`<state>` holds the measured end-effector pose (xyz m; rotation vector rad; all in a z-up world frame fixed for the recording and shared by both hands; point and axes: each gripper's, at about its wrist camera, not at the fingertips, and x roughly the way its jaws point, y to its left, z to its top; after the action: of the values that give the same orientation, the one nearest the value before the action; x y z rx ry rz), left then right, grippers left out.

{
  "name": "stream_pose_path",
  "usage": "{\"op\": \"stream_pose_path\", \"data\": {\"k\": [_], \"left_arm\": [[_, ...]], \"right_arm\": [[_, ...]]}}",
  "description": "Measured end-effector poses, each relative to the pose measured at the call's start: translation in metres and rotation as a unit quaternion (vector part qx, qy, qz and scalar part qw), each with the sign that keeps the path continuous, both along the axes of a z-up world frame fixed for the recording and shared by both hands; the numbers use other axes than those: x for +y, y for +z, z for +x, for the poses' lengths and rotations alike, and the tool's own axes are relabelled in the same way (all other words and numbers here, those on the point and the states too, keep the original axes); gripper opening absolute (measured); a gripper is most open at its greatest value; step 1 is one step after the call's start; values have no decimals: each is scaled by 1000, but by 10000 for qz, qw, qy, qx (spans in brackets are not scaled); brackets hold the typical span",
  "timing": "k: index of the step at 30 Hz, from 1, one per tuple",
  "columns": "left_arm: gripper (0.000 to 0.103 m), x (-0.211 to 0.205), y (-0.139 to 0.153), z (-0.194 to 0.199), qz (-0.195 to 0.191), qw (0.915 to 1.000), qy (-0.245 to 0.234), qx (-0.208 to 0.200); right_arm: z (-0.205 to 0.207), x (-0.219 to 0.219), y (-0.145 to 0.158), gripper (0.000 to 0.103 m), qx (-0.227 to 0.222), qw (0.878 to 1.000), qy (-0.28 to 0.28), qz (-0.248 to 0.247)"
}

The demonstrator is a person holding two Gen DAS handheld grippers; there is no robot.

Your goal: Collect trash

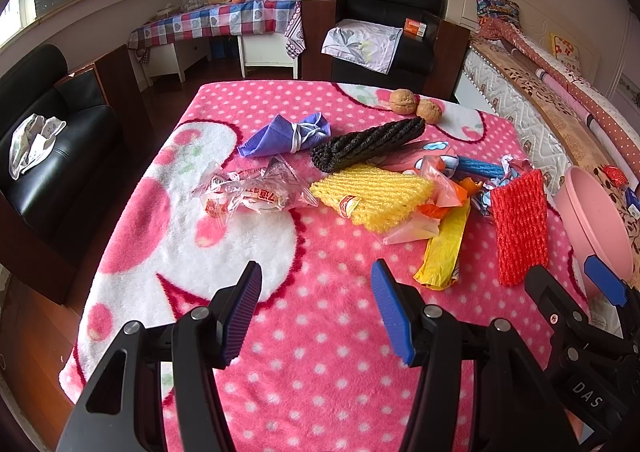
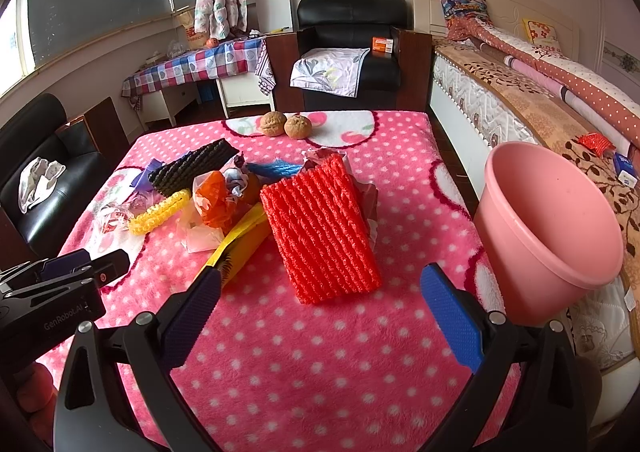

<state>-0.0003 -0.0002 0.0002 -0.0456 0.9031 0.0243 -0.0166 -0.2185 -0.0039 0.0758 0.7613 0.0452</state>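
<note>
Trash lies in a pile on the pink dotted blanket: a red foam net, a yellow foam net, a black foam net, a yellow wrapper, a clear printed wrapper, a purple mask and orange plastic. A pink bucket stands at the table's right edge. My left gripper is open and empty, short of the pile. My right gripper is open and empty, just before the red net.
Two walnuts sit at the table's far edge. Black armchairs stand to the left and behind the table. A bed runs along the right side. A checked-cloth side table stands at the back.
</note>
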Motion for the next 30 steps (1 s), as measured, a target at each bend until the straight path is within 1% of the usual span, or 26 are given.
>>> {"op": "stream_pose_path", "data": {"k": [30], "left_arm": [[57,1,0,0,-23,10000,5,37]], "right_arm": [[4,1,-3,100,50,9999,-70,-71]]}}
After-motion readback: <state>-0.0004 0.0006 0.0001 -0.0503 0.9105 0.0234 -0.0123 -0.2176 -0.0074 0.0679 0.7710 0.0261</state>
